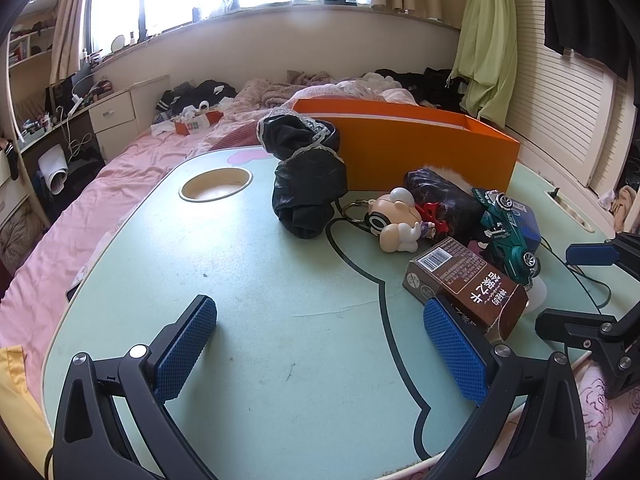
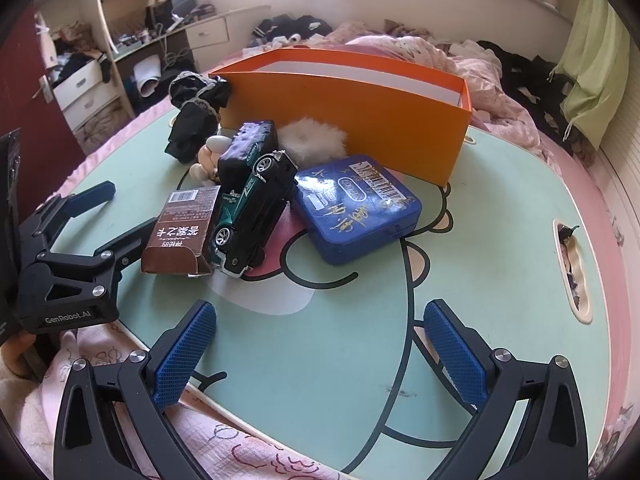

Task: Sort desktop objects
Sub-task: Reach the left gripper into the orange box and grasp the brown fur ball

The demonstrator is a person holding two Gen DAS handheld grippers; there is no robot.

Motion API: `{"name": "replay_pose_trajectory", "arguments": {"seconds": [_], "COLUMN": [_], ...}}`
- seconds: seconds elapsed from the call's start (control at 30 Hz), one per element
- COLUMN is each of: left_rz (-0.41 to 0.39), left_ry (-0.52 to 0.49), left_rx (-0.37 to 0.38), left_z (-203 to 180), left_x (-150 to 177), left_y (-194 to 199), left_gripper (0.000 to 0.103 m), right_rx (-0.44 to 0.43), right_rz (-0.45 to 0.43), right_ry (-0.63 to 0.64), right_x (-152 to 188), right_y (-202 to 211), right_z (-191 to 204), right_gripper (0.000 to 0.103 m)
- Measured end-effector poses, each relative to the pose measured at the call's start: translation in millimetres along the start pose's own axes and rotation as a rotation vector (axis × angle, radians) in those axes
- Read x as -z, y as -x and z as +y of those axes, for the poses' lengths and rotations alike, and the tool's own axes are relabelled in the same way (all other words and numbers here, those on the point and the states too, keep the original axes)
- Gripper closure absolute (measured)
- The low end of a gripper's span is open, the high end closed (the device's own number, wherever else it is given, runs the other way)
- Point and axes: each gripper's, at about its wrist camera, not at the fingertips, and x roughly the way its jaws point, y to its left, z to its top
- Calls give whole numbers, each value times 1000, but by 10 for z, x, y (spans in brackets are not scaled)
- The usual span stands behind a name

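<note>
Your pale-green counter (image 2: 500, 216) rests on a pink bed (image 1: 120, 168) below the window. Against the orange box (image 2: 360, 116) lie the toy car (image 2: 256, 200), blue tin (image 2: 360, 208) and brown carton (image 2: 182, 232). Both units — left hand-held gripper (image 1: 320, 344), right hand-held gripper (image 2: 320, 344) — stand wide apart, empty.

Objects clustered before the open box (image 2: 360, 120) on the surface (image 2: 480, 280)

Before the box's front wall, the tin (image 2: 360, 208) is laid flat; to the tin's left the toy car (image 2: 252, 208) is propped against it, and left of the car the carton (image 2: 184, 232) is laid. Behind the car, nearer the box, a dark pouch (image 2: 248, 148) and a fluffy ball (image 2: 316, 140) are set; the crumpled cloth (image 2: 192, 128) lies off the box's left corner.
</note>
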Motion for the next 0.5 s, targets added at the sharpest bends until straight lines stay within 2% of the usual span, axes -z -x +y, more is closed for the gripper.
{"name": "replay_pose_trajectory", "arguments": {"seconds": [0.5], "left_rz": [-1], "left_ry": [-15], "left_rx": [12], "left_z": [40], "left_x": [65], "left_y": [69], "left_gripper": [0], "right_rx": [-11], "right_rz": [-16], "right_ry": [6], "right_x": [24], "right_y": [-20], "right_z": [19], "right_gripper": [0]}}
